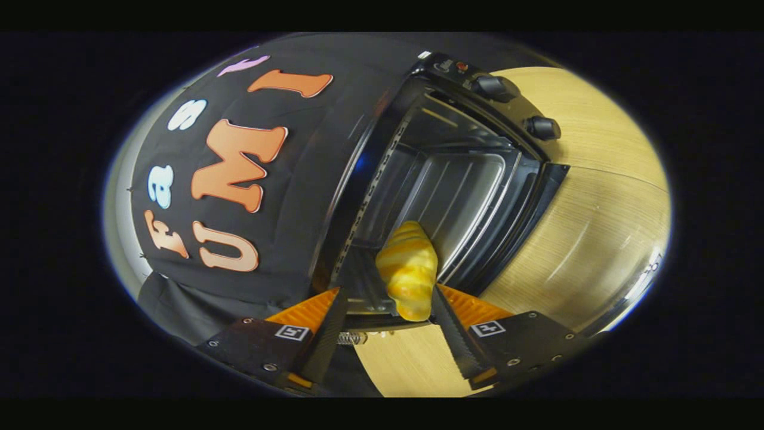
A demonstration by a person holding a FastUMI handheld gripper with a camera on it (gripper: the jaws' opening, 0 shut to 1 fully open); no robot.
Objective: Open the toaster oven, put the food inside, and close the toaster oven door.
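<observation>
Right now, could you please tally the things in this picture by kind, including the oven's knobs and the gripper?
Toaster oven, door open: 1
Knobs on the oven's control panel: 2
Croissant, lying between the fingers at the oven's mouth: 1
Gripper, fingers spread, not visibly pressing the croissant: 1
Wooden table: 1
Total: 6

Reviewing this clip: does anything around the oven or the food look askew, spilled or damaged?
Nothing stands out. The toaster oven is open with no visible damage, and the croissant sits intact between the gripper jaws, near the right one; whether both press it is unclear. The wooden table shows no spills.
</observation>
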